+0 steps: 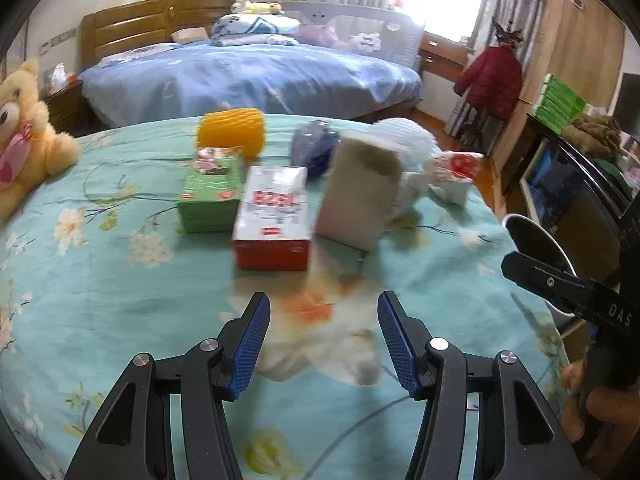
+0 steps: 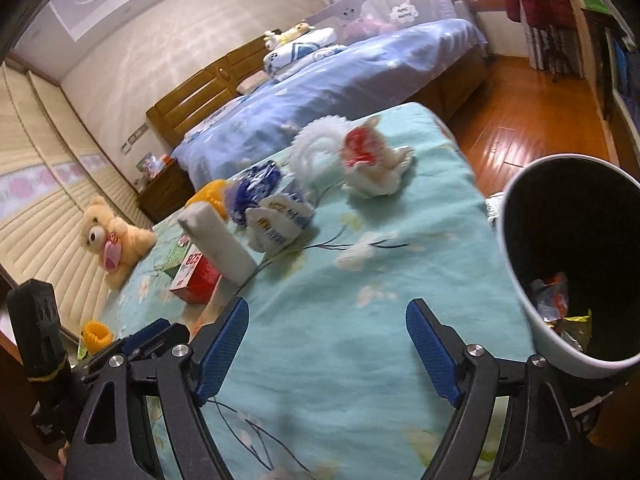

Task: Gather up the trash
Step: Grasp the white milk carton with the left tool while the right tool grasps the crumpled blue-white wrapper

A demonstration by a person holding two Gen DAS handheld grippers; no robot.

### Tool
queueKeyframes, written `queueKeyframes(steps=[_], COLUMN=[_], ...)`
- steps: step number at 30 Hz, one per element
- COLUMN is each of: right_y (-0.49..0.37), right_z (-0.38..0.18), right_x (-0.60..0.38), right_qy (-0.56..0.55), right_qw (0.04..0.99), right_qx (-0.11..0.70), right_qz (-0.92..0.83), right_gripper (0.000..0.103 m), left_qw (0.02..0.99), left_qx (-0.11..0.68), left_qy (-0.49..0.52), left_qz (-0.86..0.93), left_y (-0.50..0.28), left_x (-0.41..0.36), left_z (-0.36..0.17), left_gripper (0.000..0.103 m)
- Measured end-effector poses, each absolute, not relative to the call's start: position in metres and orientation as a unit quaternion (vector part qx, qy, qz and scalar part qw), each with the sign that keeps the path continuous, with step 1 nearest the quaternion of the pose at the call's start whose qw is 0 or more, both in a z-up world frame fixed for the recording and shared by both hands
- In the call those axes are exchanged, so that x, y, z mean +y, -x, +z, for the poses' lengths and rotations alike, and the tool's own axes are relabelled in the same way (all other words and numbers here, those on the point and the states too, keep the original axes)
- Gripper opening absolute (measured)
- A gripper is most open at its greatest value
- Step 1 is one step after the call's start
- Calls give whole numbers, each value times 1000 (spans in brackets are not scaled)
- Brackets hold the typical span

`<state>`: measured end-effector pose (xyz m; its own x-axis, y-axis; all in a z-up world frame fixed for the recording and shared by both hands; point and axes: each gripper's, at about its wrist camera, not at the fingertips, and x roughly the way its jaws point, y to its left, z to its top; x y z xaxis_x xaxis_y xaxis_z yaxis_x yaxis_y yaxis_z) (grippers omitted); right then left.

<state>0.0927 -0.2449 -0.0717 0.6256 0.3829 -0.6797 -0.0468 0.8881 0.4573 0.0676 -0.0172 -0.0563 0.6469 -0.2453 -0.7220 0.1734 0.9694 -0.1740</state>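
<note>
Nearest my left camera, the left gripper (image 1: 324, 336) hangs over the teal floral bedspread (image 1: 120, 300) with its blue-padded jaws apart and nothing between them. Just beyond it I see the litter spread across the bed: a red and white box (image 1: 274, 220) lying flat, a green box (image 1: 212, 196) touching its left side, and a pale grey box (image 1: 360, 188) standing tilted to its right. Behind those sit a yellow foam net (image 1: 234, 132), a crumpled blue wrapper (image 1: 314, 148), a white foam net (image 1: 404, 136) and a white bag with red print (image 1: 456, 170). A teddy bear (image 1: 28, 136) leans at the left edge of the bed.

From my right camera, the right gripper (image 2: 326, 330) also hovers above the bedspread, jaws wide and empty. A grey trash bin (image 2: 520, 248) stands just off the right side of the bed, close beside this gripper, with a few crumpled wrappers (image 2: 560, 308) already lying at its bottom. A white and blue packet (image 2: 280, 224) rests near the grey box, and a small yellow ring (image 2: 96, 334) lies at the lower left. Much of the scene is motion-blurred. A second bed with a blue cover (image 1: 248, 76) fills the background.
</note>
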Motion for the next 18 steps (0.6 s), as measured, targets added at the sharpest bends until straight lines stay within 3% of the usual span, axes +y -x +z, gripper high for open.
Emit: queueKeyframes(steps=[18], right_y=[-150], right_z=[-79], right_x=[-212], right_qy=[-184], right_qw=[877], right_qx=[420], right_qz=[147], right_gripper=[76], left_qw=[905], left_qx=[410], left_qy=[43], left_qz=[-102], left_y=[-111], left_x=[-7], left_z=[-54], left_gripper=[57])
